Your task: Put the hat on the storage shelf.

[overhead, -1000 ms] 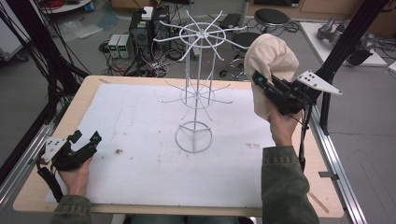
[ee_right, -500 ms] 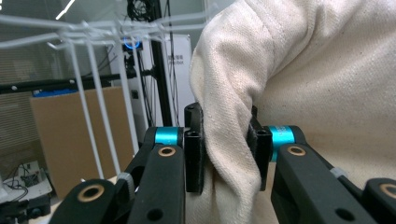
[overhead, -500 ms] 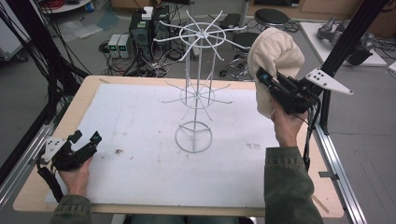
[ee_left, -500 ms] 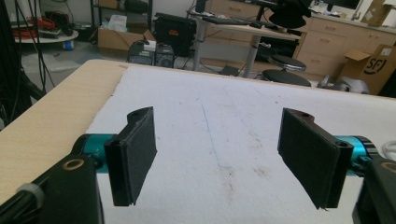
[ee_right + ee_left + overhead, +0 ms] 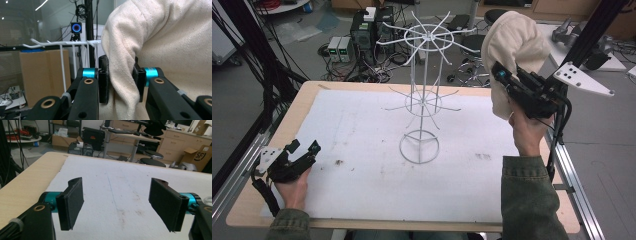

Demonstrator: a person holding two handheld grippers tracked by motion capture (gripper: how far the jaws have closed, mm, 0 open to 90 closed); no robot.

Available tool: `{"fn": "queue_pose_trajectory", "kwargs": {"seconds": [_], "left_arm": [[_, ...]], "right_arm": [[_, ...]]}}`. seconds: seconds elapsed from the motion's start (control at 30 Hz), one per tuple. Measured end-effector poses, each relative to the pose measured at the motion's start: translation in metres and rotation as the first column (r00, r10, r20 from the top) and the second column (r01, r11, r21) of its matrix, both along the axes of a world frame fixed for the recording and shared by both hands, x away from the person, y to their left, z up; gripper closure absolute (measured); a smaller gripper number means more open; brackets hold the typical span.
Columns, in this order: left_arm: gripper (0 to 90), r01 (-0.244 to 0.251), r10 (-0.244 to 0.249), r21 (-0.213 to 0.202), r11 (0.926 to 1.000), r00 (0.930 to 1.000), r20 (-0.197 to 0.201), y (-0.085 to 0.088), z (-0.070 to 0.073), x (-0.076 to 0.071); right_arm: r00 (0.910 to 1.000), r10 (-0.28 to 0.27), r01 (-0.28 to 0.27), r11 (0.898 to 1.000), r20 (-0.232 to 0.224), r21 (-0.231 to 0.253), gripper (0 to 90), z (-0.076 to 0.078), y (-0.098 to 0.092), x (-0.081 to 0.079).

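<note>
The right gripper (image 5: 504, 80) clamps a fold of a cream cloth bag (image 5: 512, 47) just beside the white wire rack's (image 5: 424, 95) top prongs. The left gripper (image 5: 302, 150) rests open-jawed on the white mat (image 5: 362, 190), well apart.

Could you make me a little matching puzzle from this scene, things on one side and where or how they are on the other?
Things:
1. cream cloth hat
2. white wire rack
3. left gripper
4. right gripper

States:
A. stands on the white mat
B. jaws wide apart, low at the table's near edge
C. held up in the air
D. jaws clamped on fabric

Pairs: 1-C, 2-A, 3-B, 4-D
</note>
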State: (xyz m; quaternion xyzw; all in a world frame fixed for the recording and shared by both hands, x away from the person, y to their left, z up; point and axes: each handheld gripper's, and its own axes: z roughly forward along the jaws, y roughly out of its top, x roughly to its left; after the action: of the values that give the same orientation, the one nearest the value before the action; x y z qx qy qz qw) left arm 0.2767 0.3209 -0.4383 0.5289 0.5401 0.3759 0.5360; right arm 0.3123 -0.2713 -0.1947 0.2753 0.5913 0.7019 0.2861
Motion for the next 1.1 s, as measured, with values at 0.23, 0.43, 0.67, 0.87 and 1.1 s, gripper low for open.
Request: {"fn": "queue_pose_trajectory", "kwargs": {"seconds": [0.23, 0.43, 0.67, 0.87, 1.1], "left_arm": [[28.1, -0.002, 0.002, -0.008, 1.0000, 1.0000, 0.003, 0.000, 0.000, 0.000], [28.1, -0.001, 0.001, -0.015, 0.9999, 1.0000, 0.004, 0.000, 0.000, 0.000], [28.1, 0.005, -0.004, -0.014, 0.9999, 1.0000, 0.003, -0.001, 0.000, 0.001], [28.1, 0.002, -0.002, -0.018, 0.9998, 1.0000, 0.004, 0.000, 0.000, 0.002], [28.1, 0.003, -0.003, -0.019, 0.9998, 1.0000, 0.005, 0.000, 0.000, 0.002]], "right_arm": [[0.9991, 0.010, -0.010, 1.000, 0.041, -0.003, 73.4, 0.012, 0.003, -0.013], [0.9983, 0.034, -0.034, 0.999, 0.046, -0.008, 72.9, 0.025, 0.008, -0.016], [0.9976, 0.059, -0.058, 0.998, 0.036, -0.033, 72.4, 0.045, 0.026, -0.012], [0.9956, 0.091, -0.089, 0.995, 0.023, -0.048, 72.1, 0.060, 0.043, -0.003], [0.9947, 0.103, -0.103, 0.992, 0.003, -0.071, 72.0, 0.069, 0.059, 0.004]]}}
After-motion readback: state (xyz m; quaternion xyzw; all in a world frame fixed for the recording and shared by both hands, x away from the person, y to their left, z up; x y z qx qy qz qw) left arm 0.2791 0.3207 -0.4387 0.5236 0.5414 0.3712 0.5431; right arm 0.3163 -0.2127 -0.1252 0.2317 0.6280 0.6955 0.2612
